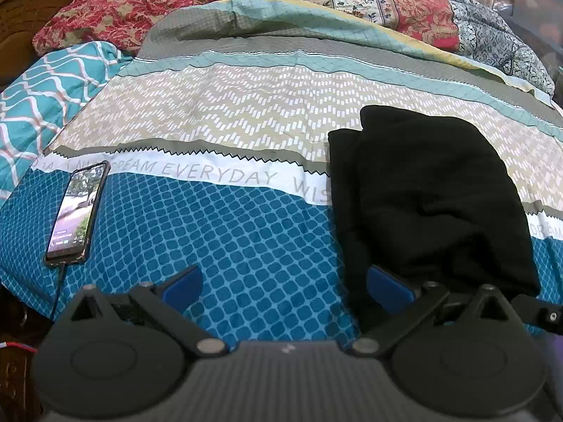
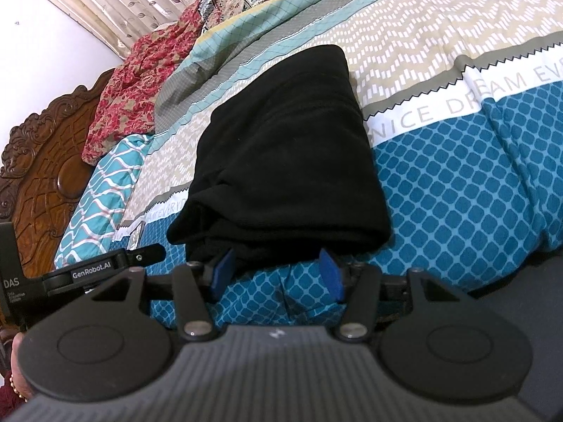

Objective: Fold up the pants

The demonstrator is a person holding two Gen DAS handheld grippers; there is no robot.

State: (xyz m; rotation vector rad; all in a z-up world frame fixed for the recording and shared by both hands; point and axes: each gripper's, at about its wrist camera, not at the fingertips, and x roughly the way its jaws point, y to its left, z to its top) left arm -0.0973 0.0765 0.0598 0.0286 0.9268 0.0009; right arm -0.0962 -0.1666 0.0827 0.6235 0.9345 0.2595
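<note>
Black pants sit folded on the patterned bedspread, around 2 o'clock from the left gripper. Both claws hang apart, gripping nothing; the right gripper is right at the pants' near edge. Phone at 10 o'clock.

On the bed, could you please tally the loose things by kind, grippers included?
Pants: 1
Phone: 1
Grippers: 2, left and right, both open, holding nothing
Total: 4
</note>
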